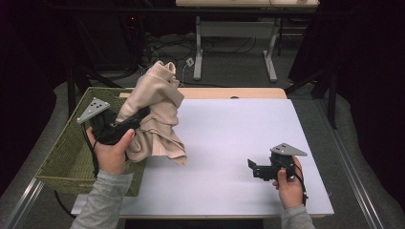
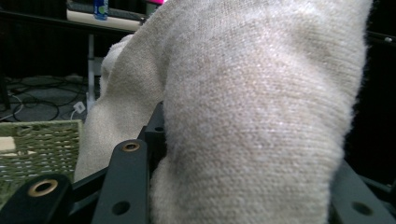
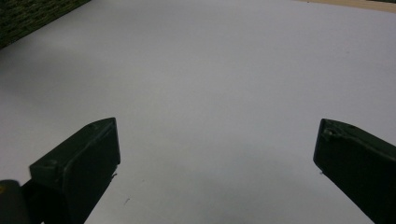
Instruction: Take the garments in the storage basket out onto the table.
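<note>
- The left tongs (image 1: 136, 119) are clamped on a beige knitted sweater (image 1: 155, 109), held up off the desk (image 1: 229, 138) near its left edge.
- In the left gripper view the sweater (image 2: 252, 116) bulges thick between the two black jaws, the knit pressed against them on both sides.
- The sweater hangs bunched: its ribbed collar end stands highest, toward the desk's far left corner, and its lower folds droop down to the white desk surface just beside the left edge.
- A green woven basket (image 1: 71, 148) stands against the desk's left edge; the left hand (image 1: 112, 152) and the body of its tongs are above the basket's right rim.
- The sweater's hanging folds lie over or just beside that rim; whether they touch it cannot be told.
- The right tongs (image 1: 252, 168) are near the desk's near right corner, held by the right hand (image 1: 286, 183) and pointing toward the left edge.
- In the right gripper view the right tongs (image 3: 215, 154) stand wide apart, with bare white desk between them.
- The two tongs are well apart from each other.
</note>
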Tool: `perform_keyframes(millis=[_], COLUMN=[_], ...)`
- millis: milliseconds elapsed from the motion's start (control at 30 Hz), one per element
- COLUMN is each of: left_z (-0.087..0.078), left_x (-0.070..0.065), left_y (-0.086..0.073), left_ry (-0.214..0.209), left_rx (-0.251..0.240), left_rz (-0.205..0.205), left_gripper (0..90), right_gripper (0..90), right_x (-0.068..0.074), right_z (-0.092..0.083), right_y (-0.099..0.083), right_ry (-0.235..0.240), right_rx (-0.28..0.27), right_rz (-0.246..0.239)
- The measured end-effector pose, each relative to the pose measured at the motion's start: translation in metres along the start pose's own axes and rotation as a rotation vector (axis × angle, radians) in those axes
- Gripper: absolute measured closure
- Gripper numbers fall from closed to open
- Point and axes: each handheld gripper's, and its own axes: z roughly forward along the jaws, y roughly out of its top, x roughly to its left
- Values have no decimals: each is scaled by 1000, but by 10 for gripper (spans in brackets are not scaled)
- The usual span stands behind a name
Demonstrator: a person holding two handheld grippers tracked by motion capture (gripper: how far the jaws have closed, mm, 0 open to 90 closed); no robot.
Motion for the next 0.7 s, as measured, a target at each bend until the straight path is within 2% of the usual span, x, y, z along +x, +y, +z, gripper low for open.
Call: perform_keyframes(millis=[67,233,433,700], left_z=[3,10,18,31], left_x=[-1,-6,-13,-21], left_y=[-1,-5,-10,-20], left_ry=[-4,-20,-24,-39], left_rx=[6,12,24,41], left_rz=[7,-7,17,18], left_gripper=[554,554,554,554], right_gripper=[3,3,3,3], right_x=[-1,-1,-1,-1], right_z=[0,0,0,0], right_y=[0,0,0,0], right_ry=[-3,-2,2,4], right_rx=[-1,-2,-7,-7], right_rz=[-3,-8,-2,11])
